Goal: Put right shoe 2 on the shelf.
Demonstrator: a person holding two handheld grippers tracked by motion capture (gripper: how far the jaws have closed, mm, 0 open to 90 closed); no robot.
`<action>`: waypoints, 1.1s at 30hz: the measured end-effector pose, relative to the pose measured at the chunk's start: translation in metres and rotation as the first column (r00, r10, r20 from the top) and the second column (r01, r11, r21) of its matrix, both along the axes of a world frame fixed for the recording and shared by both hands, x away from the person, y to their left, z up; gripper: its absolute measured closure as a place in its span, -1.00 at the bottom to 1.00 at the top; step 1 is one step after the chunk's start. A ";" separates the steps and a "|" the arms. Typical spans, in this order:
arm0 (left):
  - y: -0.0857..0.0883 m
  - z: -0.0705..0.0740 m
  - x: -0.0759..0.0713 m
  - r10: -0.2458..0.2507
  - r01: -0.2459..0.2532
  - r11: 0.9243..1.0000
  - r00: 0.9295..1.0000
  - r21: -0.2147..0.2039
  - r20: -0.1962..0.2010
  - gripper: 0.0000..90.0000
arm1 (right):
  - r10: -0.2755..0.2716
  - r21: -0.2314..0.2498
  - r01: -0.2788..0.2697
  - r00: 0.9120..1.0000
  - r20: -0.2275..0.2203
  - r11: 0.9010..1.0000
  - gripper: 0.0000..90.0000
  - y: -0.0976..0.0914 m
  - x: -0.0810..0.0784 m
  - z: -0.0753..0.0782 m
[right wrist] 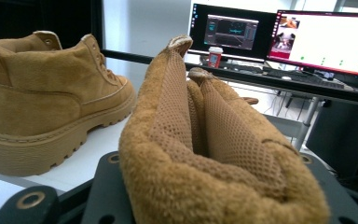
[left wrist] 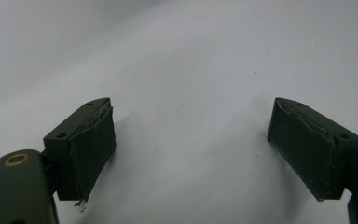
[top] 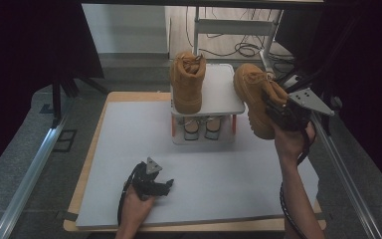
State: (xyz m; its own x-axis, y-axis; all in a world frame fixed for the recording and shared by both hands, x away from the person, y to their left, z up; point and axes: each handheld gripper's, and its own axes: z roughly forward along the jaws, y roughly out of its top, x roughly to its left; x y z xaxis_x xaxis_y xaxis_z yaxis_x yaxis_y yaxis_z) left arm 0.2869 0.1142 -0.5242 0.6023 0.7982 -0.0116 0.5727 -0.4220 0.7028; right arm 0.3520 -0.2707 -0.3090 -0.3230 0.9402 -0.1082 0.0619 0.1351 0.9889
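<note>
My right hand-held gripper (top: 278,112) is clamped on the collar of the second tan boot (top: 256,97), carried in the air just right of the small white shoe rack (top: 219,99). Its mate (top: 187,82) stands upright on the rack's top shelf, left side. Looks like mid-placement to me. Next: bring it over the free right half, level the sole, lower, release. My left hand-held gripper (top: 165,186) idles on the surface (top: 129,149), jaws spread, empty.
</note>
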 end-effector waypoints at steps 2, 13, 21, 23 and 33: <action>0.000 0.000 0.000 0.000 0.000 1.000 1.000 0.000 0.000 -0.67 | 0.011 -0.004 -0.011 1.000 0.004 1.000 0.23 0.003 0.002 0.000; 0.000 0.000 0.000 0.000 0.000 1.000 1.000 -0.001 0.000 -0.67 | 0.052 -0.030 -0.052 0.999 -0.002 0.998 0.23 0.027 0.017 0.005; 0.000 0.000 0.000 0.000 0.000 1.000 1.000 0.000 0.001 -0.67 | 0.073 -0.038 -0.073 0.997 -0.013 0.997 0.23 0.041 0.029 0.005; 0.000 0.000 0.000 0.000 0.000 1.000 1.000 0.000 0.001 -0.67 | 0.078 -0.034 -0.078 0.997 -0.017 0.996 0.23 0.044 0.033 0.005; 0.000 0.000 0.000 0.000 0.000 1.000 1.000 0.001 0.002 -0.67 | 0.095 -0.034 -0.096 0.995 -0.029 0.995 0.23 0.058 0.049 0.003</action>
State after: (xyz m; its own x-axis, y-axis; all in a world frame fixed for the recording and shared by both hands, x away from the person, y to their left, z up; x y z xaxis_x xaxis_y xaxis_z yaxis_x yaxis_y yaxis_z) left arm 0.2867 0.1141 -0.5242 0.6027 0.7979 -0.0097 0.5710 -0.4227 0.7038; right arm 0.4006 -0.2122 -0.3064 -0.4149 0.9005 -0.1302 0.0742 0.1761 0.9816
